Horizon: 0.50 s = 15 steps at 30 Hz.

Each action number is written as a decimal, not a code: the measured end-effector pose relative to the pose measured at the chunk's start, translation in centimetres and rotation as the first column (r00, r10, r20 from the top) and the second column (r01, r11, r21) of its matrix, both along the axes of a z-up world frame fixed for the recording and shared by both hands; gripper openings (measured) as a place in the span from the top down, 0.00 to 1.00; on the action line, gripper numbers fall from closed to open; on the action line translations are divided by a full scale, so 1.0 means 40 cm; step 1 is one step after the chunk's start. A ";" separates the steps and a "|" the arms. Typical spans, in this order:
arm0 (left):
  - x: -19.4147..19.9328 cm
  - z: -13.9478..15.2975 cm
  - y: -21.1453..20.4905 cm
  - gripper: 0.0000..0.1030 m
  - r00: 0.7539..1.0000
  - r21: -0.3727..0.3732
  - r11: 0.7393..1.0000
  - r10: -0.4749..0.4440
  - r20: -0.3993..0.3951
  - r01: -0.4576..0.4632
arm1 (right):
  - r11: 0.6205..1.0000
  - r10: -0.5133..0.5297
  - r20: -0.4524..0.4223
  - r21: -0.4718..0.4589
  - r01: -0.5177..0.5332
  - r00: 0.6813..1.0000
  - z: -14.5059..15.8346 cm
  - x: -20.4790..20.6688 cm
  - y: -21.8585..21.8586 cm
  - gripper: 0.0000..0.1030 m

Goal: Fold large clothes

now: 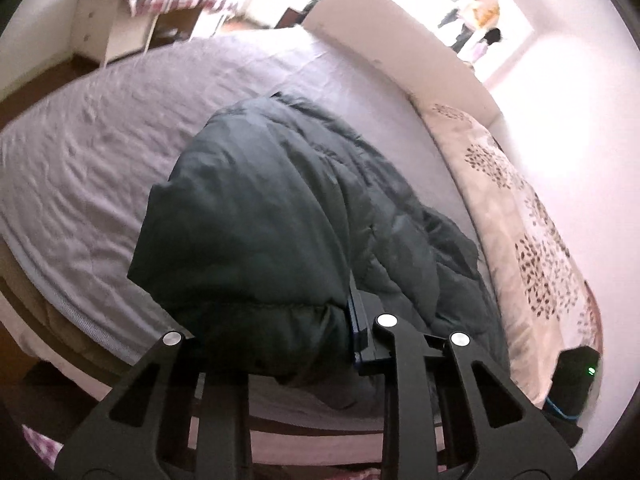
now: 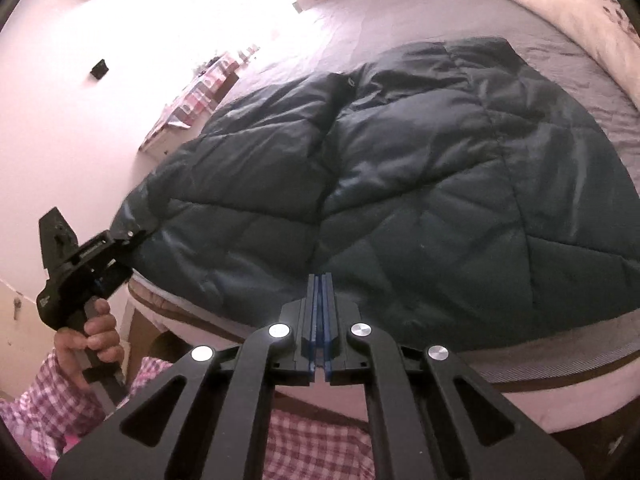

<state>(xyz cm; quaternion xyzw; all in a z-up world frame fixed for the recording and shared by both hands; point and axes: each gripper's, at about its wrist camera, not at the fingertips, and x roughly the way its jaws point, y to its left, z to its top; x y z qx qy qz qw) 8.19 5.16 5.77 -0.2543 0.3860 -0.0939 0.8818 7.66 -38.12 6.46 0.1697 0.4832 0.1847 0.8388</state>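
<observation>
A large dark green quilted jacket [image 2: 400, 184] lies spread on the grey bed sheet [image 2: 580, 68]. In the left wrist view the jacket [image 1: 260, 216] bulges up between my fingers. My left gripper [image 1: 352, 320] is shut on the jacket's near edge; in the right wrist view it [image 2: 124, 240] pinches the left corner, raised off the bed. My right gripper [image 2: 320, 284] is shut on the jacket's near hem, its blue pads pressed together.
The bed sheet [image 1: 100, 152] spreads left of the jacket. A leaf-patterned quilt [image 1: 520, 220] lies along the wall side. A white cabinet [image 1: 116, 20] stands beyond the bed. A small black device with a green light [image 1: 576, 372] sits near the right corner.
</observation>
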 end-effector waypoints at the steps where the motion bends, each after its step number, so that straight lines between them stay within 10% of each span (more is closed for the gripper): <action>1: -0.005 0.016 -0.004 0.78 1.000 0.015 1.000 -0.006 0.014 0.005 | 1.000 -0.002 -0.010 -0.007 0.002 1.000 -0.014 0.002 0.002 0.97; 8: -0.049 0.152 -0.127 0.78 0.983 0.189 0.977 -0.123 0.135 0.097 | 0.999 0.020 -0.096 -0.038 -0.024 0.995 -0.168 0.050 0.055 0.99; 15: -0.086 0.278 -0.336 0.78 0.913 0.351 0.909 -0.322 0.250 0.225 | 0.997 0.034 -0.106 0.067 -0.027 0.994 -0.195 0.060 -0.002 1.00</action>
